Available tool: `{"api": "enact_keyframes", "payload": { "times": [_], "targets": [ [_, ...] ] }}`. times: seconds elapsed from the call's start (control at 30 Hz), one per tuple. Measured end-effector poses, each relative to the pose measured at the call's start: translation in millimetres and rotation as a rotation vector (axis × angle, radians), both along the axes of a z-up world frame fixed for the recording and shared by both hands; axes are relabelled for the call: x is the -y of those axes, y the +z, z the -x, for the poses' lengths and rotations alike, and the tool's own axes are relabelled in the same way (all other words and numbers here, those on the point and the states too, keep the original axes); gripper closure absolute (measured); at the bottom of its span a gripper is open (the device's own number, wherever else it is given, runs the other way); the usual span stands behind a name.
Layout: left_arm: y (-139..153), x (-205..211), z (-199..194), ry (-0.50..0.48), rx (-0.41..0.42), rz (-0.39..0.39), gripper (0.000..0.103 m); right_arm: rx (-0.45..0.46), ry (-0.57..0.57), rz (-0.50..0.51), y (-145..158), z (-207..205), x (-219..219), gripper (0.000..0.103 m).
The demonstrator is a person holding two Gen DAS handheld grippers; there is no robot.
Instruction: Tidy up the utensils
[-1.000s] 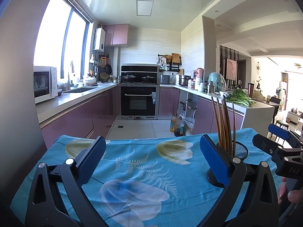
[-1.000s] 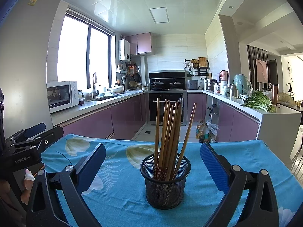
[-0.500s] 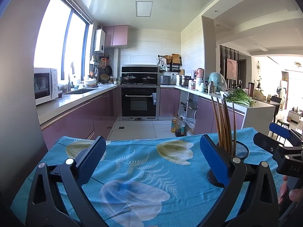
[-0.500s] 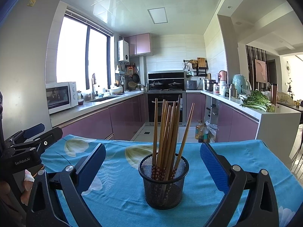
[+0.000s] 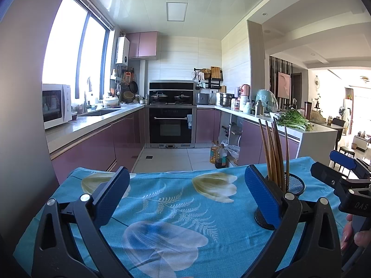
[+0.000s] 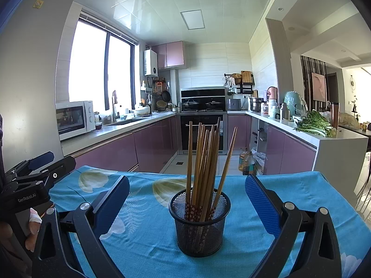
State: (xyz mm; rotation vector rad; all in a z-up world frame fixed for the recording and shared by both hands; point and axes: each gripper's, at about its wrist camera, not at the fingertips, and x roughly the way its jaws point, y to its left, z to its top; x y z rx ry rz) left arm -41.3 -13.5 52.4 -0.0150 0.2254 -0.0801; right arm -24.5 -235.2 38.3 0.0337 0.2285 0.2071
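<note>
My right gripper [image 6: 187, 205] jaws apart at 12 o'clock toward the mesh holder [image 6: 199, 227] of upright chopsticks [image 6: 204, 159], my left gripper [image 5: 187, 200] jaws apart, empty, over the blue floral tabletop [image 5: 162, 208], holder at 3 o'clock

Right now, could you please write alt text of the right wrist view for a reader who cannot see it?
A black mesh holder full of upright wooden chopsticks stands on a blue floral tablecloth, centred between the open blue pads of the right tool. The left tool shows at the left edge, with a kitchen behind.
</note>
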Motion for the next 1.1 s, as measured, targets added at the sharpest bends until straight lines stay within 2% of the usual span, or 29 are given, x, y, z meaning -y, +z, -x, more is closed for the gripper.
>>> {"api": "enact_keyframes", "payload": {
  "times": [1.1],
  "targets": [
    [0.5, -0.6, 0.6, 0.001, 0.003, -0.003, 0.005, -0.001, -0.006, -0.009, -1.1, 0.2, -0.2, 0.006]
  ]
}}
